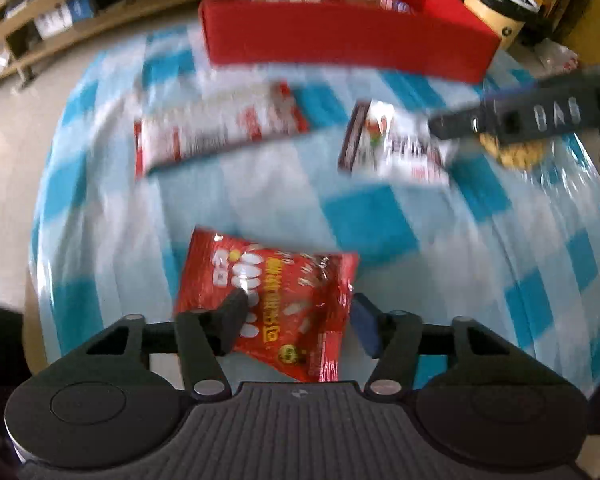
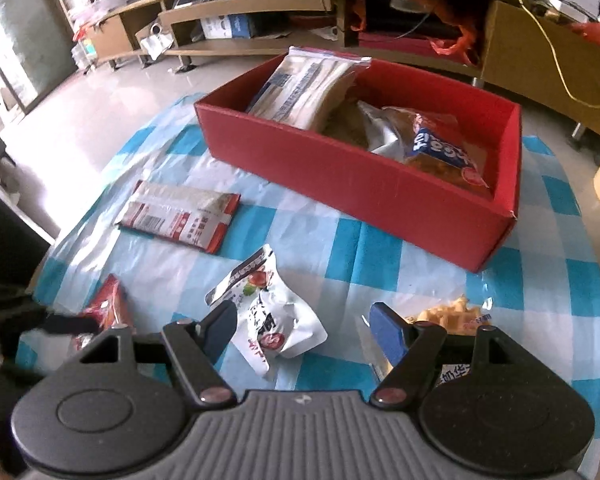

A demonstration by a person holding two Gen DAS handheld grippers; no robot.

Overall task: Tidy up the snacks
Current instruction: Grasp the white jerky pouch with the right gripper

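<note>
1. Nearest your left-wrist camera, the left gripper (image 1: 298, 312) straddles the red snack bag (image 1: 268, 304). Its jaws stand narrow with the bag between them, but blur hides whether the pads press it, so a grip cannot be confirmed.
2. Left of centre on the checked tablecloth (image 2: 380, 248) lies the flat red-and-white packet (image 2: 180, 220), face up and waiting its turn.
3. Centre: the white pouch (image 2: 272, 320) sits crumpled between the half-open jaws of your right gripper (image 2: 304, 332), untouched; this hand seems poised for the next pick.
4. Right: the yellow chip bag (image 2: 448, 314) lies just beside the right finger.
5. Beyond stands the red box (image 2: 360, 184), already holding several bags, probably the snacks' destination.
</note>
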